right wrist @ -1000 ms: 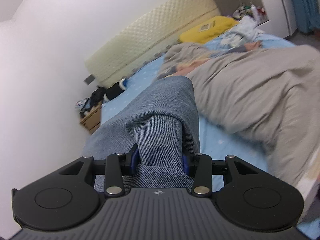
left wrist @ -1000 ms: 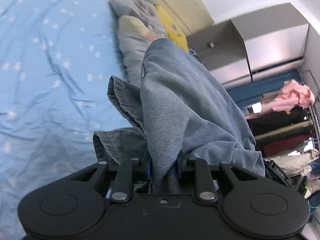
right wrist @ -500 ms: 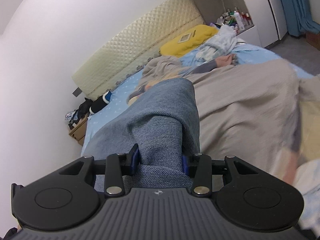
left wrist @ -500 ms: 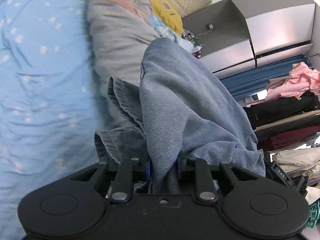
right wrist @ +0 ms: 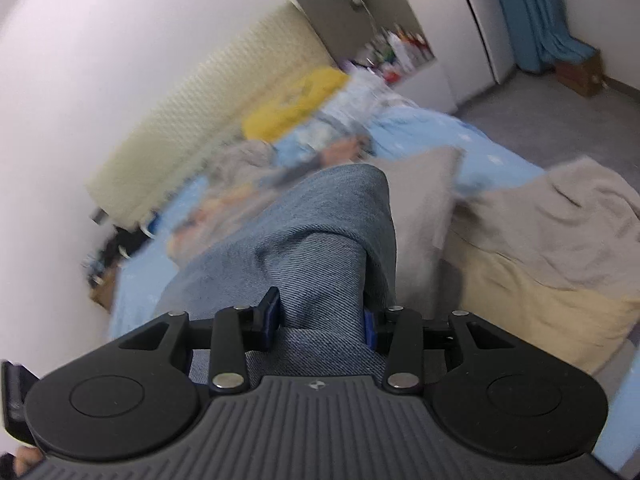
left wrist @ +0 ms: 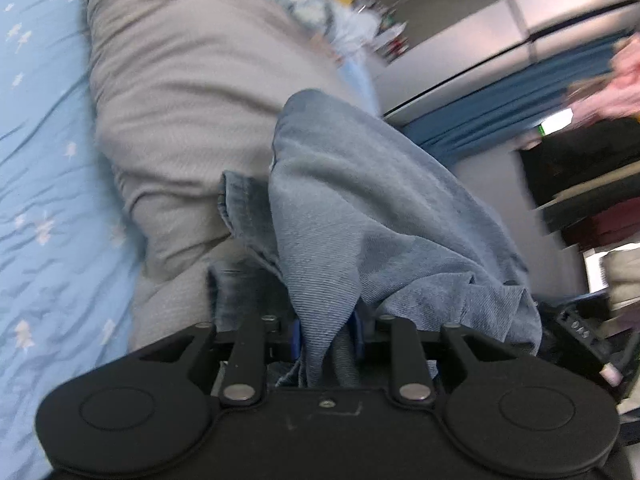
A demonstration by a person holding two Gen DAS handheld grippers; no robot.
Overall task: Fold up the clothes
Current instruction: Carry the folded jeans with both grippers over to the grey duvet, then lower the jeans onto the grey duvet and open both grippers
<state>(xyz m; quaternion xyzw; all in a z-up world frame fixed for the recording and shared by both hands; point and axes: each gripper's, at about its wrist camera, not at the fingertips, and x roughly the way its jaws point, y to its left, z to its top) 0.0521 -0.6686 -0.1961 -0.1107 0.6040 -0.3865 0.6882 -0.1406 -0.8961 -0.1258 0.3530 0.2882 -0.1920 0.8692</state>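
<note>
A pair of blue denim jeans (left wrist: 360, 216) is held up in the air between both grippers. My left gripper (left wrist: 326, 332) is shut on a bunched fold of the denim, which drapes over its fingers and hides the tips. My right gripper (right wrist: 322, 316) is shut on another thick fold of the same jeans (right wrist: 320, 240), which rises in front of the camera. Both views are blurred by motion.
A bed with a light blue starred sheet (left wrist: 44, 200) lies below, with a grey blanket (left wrist: 192, 92) across it. A yellow pillow (right wrist: 296, 100) and padded headboard (right wrist: 208, 104) are at the far end. A wardrobe and blue curtain (right wrist: 536, 20) stand beyond the bed. Grey floor (right wrist: 560, 120) lies beside the bed.
Both grippers have swung to the right with the jeans still held. The views now look more toward the grey blanket, the wardrobe and the floor than a second ago.
</note>
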